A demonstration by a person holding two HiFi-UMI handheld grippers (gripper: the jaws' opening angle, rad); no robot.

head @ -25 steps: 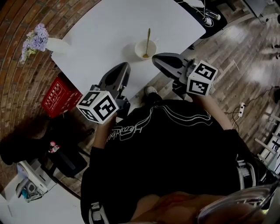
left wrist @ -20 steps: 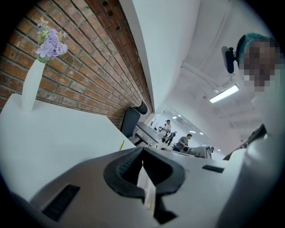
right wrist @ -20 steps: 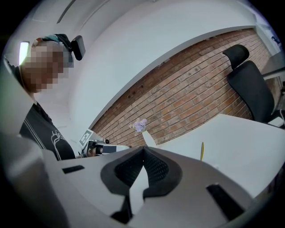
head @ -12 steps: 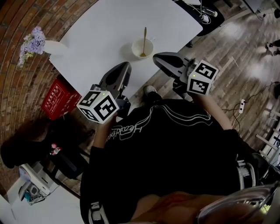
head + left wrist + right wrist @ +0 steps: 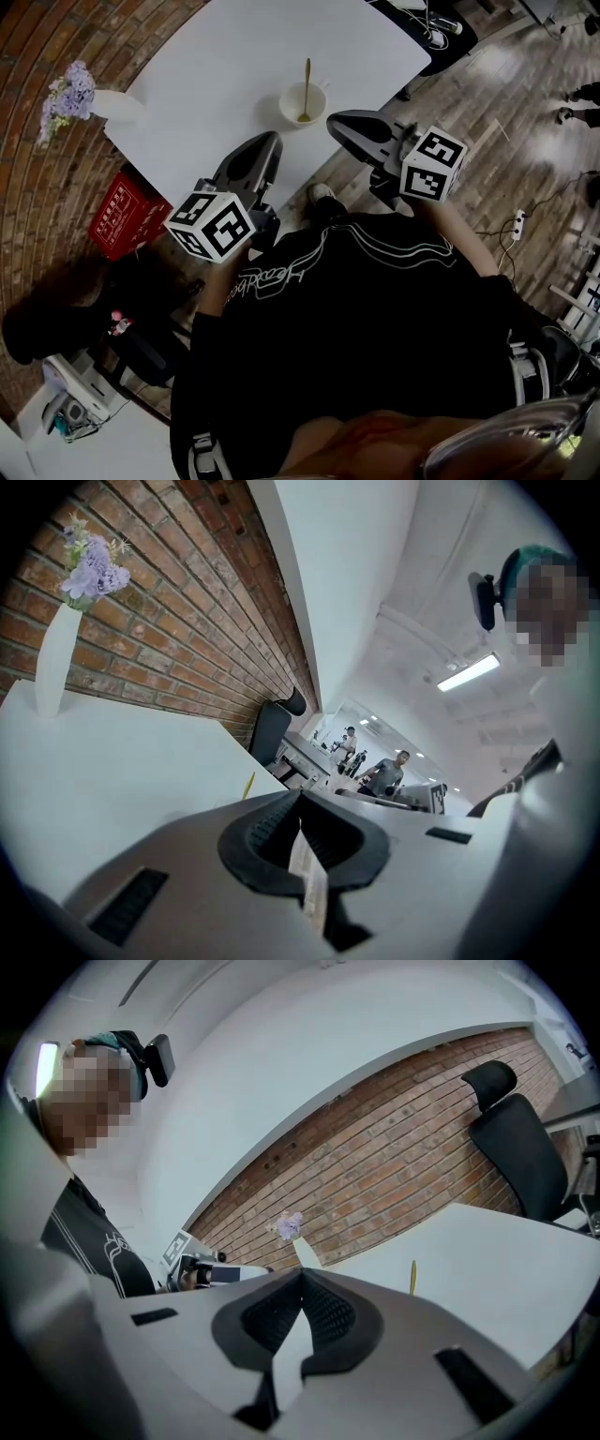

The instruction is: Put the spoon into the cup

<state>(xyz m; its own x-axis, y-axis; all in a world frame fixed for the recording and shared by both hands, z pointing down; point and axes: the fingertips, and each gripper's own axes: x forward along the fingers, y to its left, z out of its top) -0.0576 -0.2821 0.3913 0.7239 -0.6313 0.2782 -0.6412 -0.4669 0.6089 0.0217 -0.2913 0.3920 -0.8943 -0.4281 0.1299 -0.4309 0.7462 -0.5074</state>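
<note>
A white cup (image 5: 302, 102) stands near the front edge of the white table (image 5: 225, 66), with a gold spoon (image 5: 306, 86) upright inside it, handle leaning away. Only the spoon's handle tip shows in the left gripper view (image 5: 248, 785) and in the right gripper view (image 5: 412, 1277). My left gripper (image 5: 265, 145) hangs just off the table's front edge, left of the cup, jaws closed on nothing. My right gripper (image 5: 339, 122) sits to the right of the cup, also shut and empty, apart from it.
A white vase of lilac flowers (image 5: 94, 97) stands at the table's left corner by the brick wall. A red crate (image 5: 122, 216) sits on the floor below. A black office chair (image 5: 516, 1147) stands at the far end.
The head view has shifted slightly, so the table and cup sit a little higher and further left. Both grippers hold their places, and the spoon stays in the cup.
</note>
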